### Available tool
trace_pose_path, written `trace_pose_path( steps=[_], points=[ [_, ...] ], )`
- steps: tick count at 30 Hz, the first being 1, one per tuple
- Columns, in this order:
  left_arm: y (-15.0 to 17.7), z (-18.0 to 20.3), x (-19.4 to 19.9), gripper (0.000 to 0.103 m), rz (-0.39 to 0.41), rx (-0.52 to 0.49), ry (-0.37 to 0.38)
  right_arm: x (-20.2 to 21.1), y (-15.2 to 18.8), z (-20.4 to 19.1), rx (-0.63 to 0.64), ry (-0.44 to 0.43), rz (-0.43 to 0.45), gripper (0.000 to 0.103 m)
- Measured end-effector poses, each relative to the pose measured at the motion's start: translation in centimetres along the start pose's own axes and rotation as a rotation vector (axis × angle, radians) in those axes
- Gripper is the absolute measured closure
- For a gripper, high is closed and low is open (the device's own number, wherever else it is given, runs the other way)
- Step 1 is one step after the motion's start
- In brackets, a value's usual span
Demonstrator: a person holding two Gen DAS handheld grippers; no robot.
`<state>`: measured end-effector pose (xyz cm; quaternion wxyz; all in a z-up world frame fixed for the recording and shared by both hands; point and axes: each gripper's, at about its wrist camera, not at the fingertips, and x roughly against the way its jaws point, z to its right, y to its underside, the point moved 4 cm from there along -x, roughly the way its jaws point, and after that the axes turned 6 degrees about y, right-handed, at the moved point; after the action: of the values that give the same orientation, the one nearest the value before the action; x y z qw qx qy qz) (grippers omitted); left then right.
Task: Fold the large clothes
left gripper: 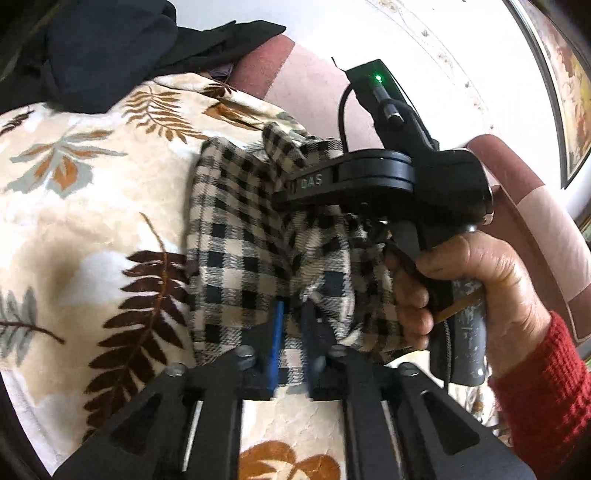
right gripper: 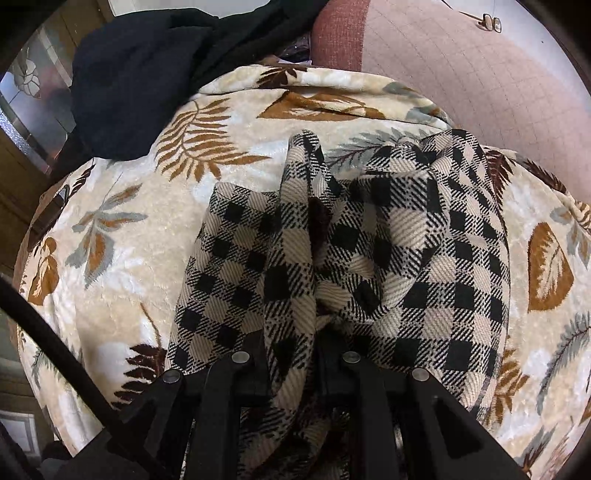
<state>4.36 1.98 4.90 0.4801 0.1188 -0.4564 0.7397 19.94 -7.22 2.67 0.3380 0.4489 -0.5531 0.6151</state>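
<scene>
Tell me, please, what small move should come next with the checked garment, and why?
Probably lower both hands to lay the fold flat on the leaf-print blanket. The checked garment bunches upward between the right gripper and left gripper, both closed on cloth, and it looks creased rather than smooth.

- A cream plush blanket (right gripper: 155, 258) printed with brown, rust and grey leaves covers the near surface.
- Beyond it, at the far right, lies a pinkish-red quilted cover (right gripper: 443, 74) with a grid of stitching.
- A pair of glasses (right gripper: 489, 22) rests at its far edge.
- Dark cloth (right gripper: 140, 74) is heaped at the far left.
- A glass panel with a flower pattern (right gripper: 29, 77) stands at left in a wooden frame.
- A pale wall (left gripper: 461, 55) is brightly lit.
</scene>
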Motion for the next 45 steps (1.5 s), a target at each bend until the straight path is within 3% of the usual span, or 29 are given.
trace_pose_path(
  steps=[3, 7, 9, 14, 23, 25, 27, 31, 32, 33, 34, 36, 37, 41, 45],
  points=[
    [-0.2, -0.2, 1.1, 0.076, 0.025, 0.005, -0.027, 0.2, 0.0, 0.2, 0.0, 0.002, -0.013, 0.084],
    [-0.9, -0.5, 1.9, 0.068, 0.072, -0.017, -0.064, 0.5, 0.0, 0.3, -0.009, -0.037, -0.025, 0.075],
    [-1.1, -0.7, 1.8, 0.048, 0.084, -0.007, -0.038, 1.1, 0.0, 0.4, -0.021, -0.079, -0.018, 0.064],
    [-1.3, -1.1, 0.8, 0.038, 0.073, 0.031, 0.047, 3.1, -0.4, 0.8, -0.019, -0.098, 0.024, 0.046],
    [-1.2, -0.2, -0.5, 0.037, 0.042, 0.033, 0.107, 3.1, -0.9, 0.4, -0.007, -0.078, 0.0, 0.044],
    [-1.3, 0.2, -0.2, 0.037, 0.048, 0.021, 0.117, 2.7, -1.3, -0.4, 0.006, -0.059, -0.005, 0.036],
    [-1.2, 0.5, -0.3, 0.034, 0.046, 0.006, 0.11, 1.9, -1.6, -1.4, 0.036, -0.02, -0.017, 0.032],
    [-0.4, 0.3, -2.0, 0.034, -0.011, -0.002, 0.041, 0.0, -1.9, -2.9, 0.093, 0.036, -0.065, 0.032],
    [-0.2, 0.1, -2.5, 0.045, -0.034, 0.004, 0.027, -0.6, -1.9, -3.3, 0.11, 0.051, -0.076, 0.032],
    [0.1, -0.1, -3.2, 0.08, -0.063, 0.014, 0.006, -1.0, -1.8, -3.6, 0.131, 0.077, -0.084, 0.033],
    [0.4, -0.2, -3.8, 0.09, -0.099, 0.022, 0.005, -1.2, -1.8, -3.7, 0.144, 0.103, -0.084, 0.051],
    [0.7, -0.7, -4.0, 0.091, -0.109, 0.065, 0.015, -1.3, -1.5, -3.9, 0.167, 0.136, -0.09, 0.078],
    [0.7, -0.9, -3.6, 0.092, -0.095, 0.091, 0.039, -1.0, -1.5, -3.9, 0.168, 0.138, -0.079, 0.082],
    [0.4, -0.6, -1.2, 0.094, -0.051, 0.128, 0.095, 1.2, -1.6, -3.8, 0.159, 0.132, -0.048, 0.086],
    [0.9, -1.4, 0.5, 0.095, -0.039, 0.174, 0.106, 1.4, -1.8, -5.1, 0.148, 0.097, -0.073, 0.086]
  ],
)
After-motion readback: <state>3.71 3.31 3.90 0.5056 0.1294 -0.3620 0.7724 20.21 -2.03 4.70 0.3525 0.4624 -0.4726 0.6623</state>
